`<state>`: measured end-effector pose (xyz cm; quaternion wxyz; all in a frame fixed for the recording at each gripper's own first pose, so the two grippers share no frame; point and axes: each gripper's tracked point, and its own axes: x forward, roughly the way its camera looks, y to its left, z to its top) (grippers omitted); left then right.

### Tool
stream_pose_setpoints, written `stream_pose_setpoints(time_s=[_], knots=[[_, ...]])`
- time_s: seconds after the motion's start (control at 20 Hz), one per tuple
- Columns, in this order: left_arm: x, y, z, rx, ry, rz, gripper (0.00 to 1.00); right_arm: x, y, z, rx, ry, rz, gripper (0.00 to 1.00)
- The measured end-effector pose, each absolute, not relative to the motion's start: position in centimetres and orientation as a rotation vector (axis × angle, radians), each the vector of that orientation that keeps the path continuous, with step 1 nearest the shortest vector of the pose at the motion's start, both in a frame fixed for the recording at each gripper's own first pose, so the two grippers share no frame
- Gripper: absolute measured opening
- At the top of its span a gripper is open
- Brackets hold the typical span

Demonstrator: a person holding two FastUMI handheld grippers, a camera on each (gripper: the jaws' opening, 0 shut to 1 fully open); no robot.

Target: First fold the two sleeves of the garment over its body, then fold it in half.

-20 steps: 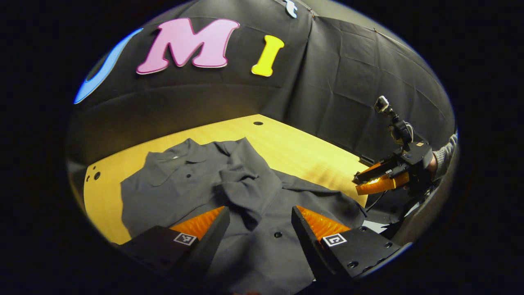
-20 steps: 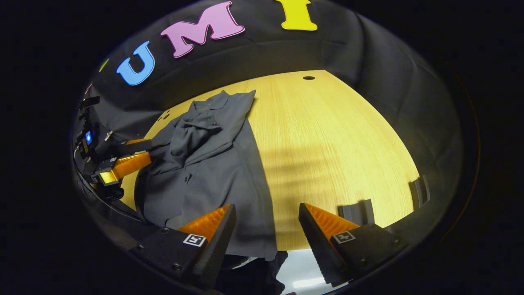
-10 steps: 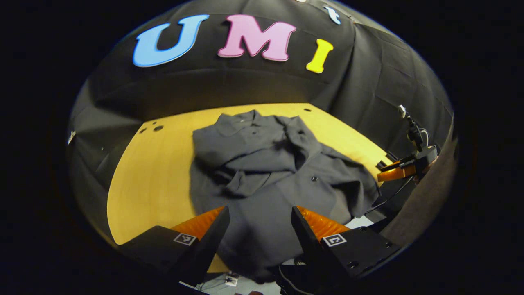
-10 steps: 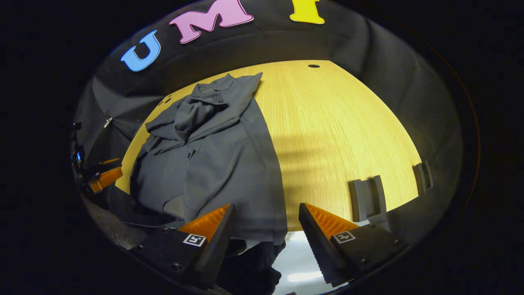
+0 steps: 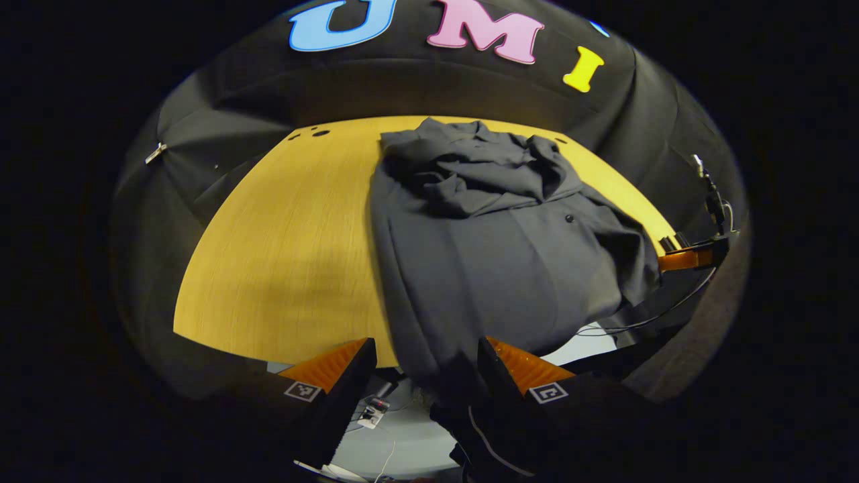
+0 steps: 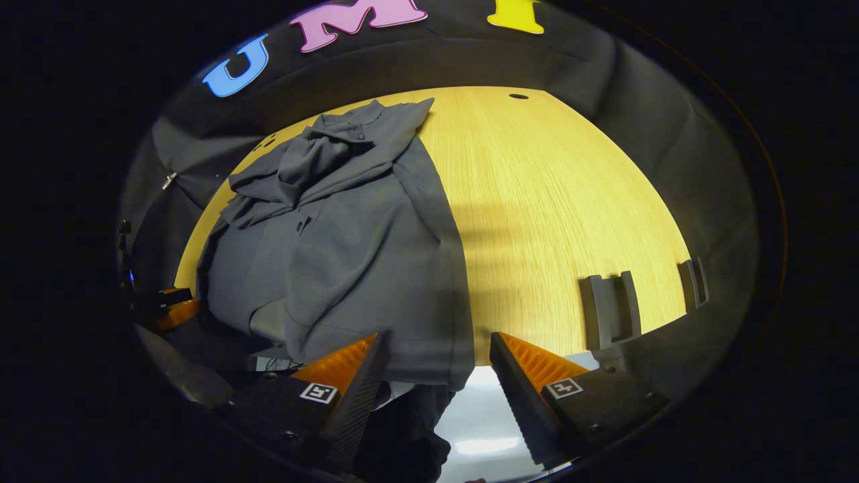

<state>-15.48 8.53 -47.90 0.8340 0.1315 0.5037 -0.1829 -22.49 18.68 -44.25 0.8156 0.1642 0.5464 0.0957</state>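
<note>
Both pairs of jaws stand wide apart with nothing between them. The left gripper (image 5: pixel 423 362) sits at the table's near edge, its fingers framing the hem of the dark grey button-up shirt (image 5: pixel 496 261), which drapes slightly over that edge. The right gripper (image 6: pixel 436 355) is placed likewise, off the near edge of the wooden table (image 6: pixel 557 201), with the shirt's lower corner hanging between its fingers but not pinched.

The shirt lies lengthwise on the table, collar toward the far wall, and both sleeves are bunched in a crumpled heap over the chest (image 5: pixel 470 178). Its lower body lies fairly flat, with a small button visible near the placket.

In the right gripper view, two grey slotted holders (image 6: pixel 609 310) stand at the table's near right edge, well apart from the shirt.
</note>
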Motion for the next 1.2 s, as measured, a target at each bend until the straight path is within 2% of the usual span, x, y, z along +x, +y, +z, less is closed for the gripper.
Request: stream_pose_setpoints(time_s=[0.15, 0.2, 0.25, 0.45, 0.55, 0.6, 0.7, 0.8, 0.9, 0.95, 1.0, 1.2], knots=[[-16.1, 7.9, -48.7, 0.287, 1.081, -0.401, 0.96, -22.1, 19.5, -44.6, 0.299, 1.164, 0.212, 0.96], [-16.1, 7.6, -49.1, 0.306, 1.089, -0.409, 0.92, -22.2, 19.8, -44.8, 0.281, 1.168, 0.217, 0.96], [-16.2, 7.6, -49.6, 0.328, 1.105, -0.408, 0.96, -22.2, 20.2, -45.0, 0.265, 1.172, 0.223, 0.96], [-16.1, 8.6, -50.5, 0.413, 1.135, -0.358, 0.96, -22.7, 20.5, -45.6, 0.206, 1.198, 0.225, 0.96], [-16.2, 8.3, -50.3, 0.412, 1.127, -0.356, 1.00, -22.6, 20.7, -45.6, 0.226, 1.193, 0.212, 0.95], [-16.4, 7.8, -50.5, 0.418, 1.125, -0.376, 0.96, -21.9, 21.4, -45.4, 0.236, 1.179, 0.239, 0.84], [-16.9, 6.3, -50.7, 0.429, 1.138, -0.479, 0.52, -21.5, 22.4, -45.4, 0.246, 1.175, 0.263, 0.13], [-16.2, 5.9, -50.0, 0.302, 1.186, -0.475, 0.08, -21.1, 22.8, -45.2, 0.216, 1.168, 0.319, 0.06], [-15.4, 6.4, -48.8, 0.223, 1.195, -0.445, 0.05, -21.2, 22.7, -44.5, 0.283, 1.148, 0.310, 0.06], [-14.4, 5.6, -46.9, 0.222, 1.137, -0.477, 0.05, -20.9, 22.5, -43.7, 0.314, 1.129, 0.311, 0.00], [-13.9, 5.0, -45.7, 0.212, 1.109, -0.494, 0.06, -20.6, 22.4, -42.6, 0.332, 1.102, 0.318, 0.06], [-11.0, 3.3, -41.1, 0.184, 1.006, -0.513, 0.05, -18.0, 21.6, -38.7, 0.378, 0.990, 0.321, 0.06]])
